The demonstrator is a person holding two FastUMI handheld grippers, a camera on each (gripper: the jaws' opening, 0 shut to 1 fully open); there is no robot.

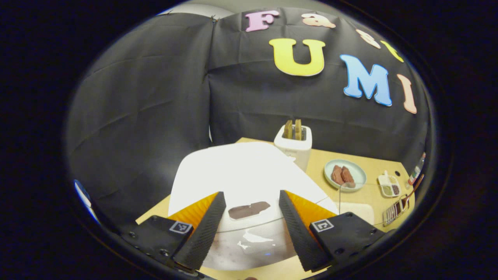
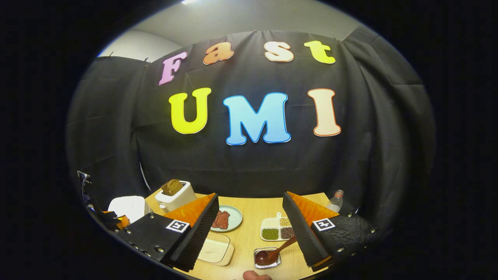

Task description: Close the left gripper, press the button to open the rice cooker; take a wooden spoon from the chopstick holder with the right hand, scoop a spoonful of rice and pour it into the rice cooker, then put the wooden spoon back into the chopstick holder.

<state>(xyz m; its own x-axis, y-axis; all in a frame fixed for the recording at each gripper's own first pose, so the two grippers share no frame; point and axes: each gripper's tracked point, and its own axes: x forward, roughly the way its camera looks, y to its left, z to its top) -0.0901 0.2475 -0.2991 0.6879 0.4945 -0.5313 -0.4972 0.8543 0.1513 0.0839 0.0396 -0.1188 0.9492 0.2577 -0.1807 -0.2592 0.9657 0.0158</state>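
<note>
The left gripper (image 1: 252, 217) is seen with its jaws spread wide, holding nothing, directly above the front of the rice cooker (image 1: 241, 171). The cooker's lid is down, and its dark button panel (image 1: 249, 210) is framed between the two fingers. The cooker is located at the left edge of the desk (image 1: 373, 163).

The right gripper (image 2: 249, 229) is likewise held wide open and empty, raised above the near edge of the desk (image 2: 253, 206). Below it, the wooden spoon (image 2: 272, 252) is found resting in the chopstick holder (image 2: 267, 258) at the near edge, with its handle leaning to the right. A clear container of rice (image 2: 214, 249) is placed just to the left of the holder. Farther back, a plate (image 2: 225, 219) with brown pieces and a divided dish (image 2: 278, 229) of beans are set side by side. A toaster (image 2: 175, 194) with bread in its slots stands at the far left corner, and a bottle (image 2: 335, 200) at the far right.
</note>
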